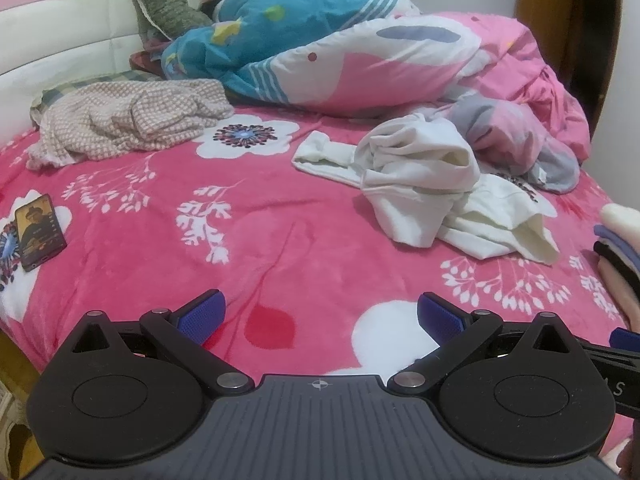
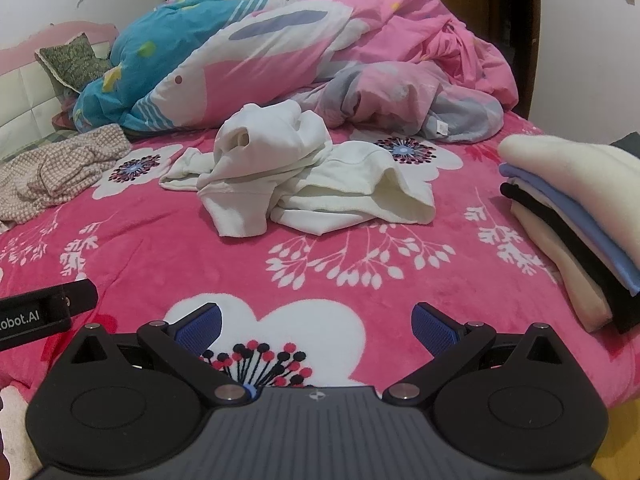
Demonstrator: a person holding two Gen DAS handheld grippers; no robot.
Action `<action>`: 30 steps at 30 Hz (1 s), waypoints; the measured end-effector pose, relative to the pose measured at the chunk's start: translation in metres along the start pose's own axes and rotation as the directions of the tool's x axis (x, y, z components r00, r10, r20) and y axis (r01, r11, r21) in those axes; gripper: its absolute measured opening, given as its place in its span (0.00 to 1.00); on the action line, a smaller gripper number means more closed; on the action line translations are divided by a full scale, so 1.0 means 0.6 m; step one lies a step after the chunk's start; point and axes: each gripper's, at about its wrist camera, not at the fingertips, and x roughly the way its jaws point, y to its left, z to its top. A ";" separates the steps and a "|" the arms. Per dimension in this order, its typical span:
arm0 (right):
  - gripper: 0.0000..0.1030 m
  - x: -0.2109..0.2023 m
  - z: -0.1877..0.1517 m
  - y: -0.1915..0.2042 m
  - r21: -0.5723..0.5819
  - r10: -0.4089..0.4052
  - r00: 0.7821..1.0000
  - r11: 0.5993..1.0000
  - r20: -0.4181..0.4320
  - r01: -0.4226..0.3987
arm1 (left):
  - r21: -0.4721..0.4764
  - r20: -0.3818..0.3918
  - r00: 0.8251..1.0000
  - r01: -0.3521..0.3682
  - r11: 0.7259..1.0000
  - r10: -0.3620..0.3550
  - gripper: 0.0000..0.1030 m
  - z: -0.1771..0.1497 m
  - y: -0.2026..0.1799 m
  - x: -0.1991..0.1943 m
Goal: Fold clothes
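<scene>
A crumpled white garment (image 1: 432, 188) lies on the pink flowered bed (image 1: 200, 240), ahead and to the right in the left wrist view; it also shows in the right wrist view (image 2: 304, 176), ahead of centre. A beige checked garment (image 1: 124, 120) lies crumpled at the far left, also in the right wrist view (image 2: 52, 168). A stack of folded clothes (image 2: 580, 220) sits at the right, its edge in the left wrist view (image 1: 620, 248). My left gripper (image 1: 320, 316) is open and empty above the bed's near edge. My right gripper (image 2: 316, 324) is open and empty, to its right.
A phone (image 1: 38, 232) lies at the bed's left. Bunched blue and pink quilts (image 1: 340, 56) and a grey-pink blanket (image 2: 412, 96) fill the far side, with someone lying under the blue quilt. A green pillow (image 1: 164, 6) leans on the headboard. A wooden door (image 1: 568, 28) stands far right.
</scene>
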 end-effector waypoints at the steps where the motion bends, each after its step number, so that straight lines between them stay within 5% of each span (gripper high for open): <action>1: 1.00 0.001 0.001 0.000 0.000 -0.001 1.000 1.000 -0.001 0.001 | 0.000 -0.001 1.000 0.001 1.000 -0.001 1.00 0.000 0.000 0.001; 30: 1.00 0.047 0.012 -0.007 0.019 0.005 1.000 1.000 -0.006 -0.005 | -0.042 -0.029 0.999 0.021 0.999 -0.022 1.00 0.012 0.012 0.053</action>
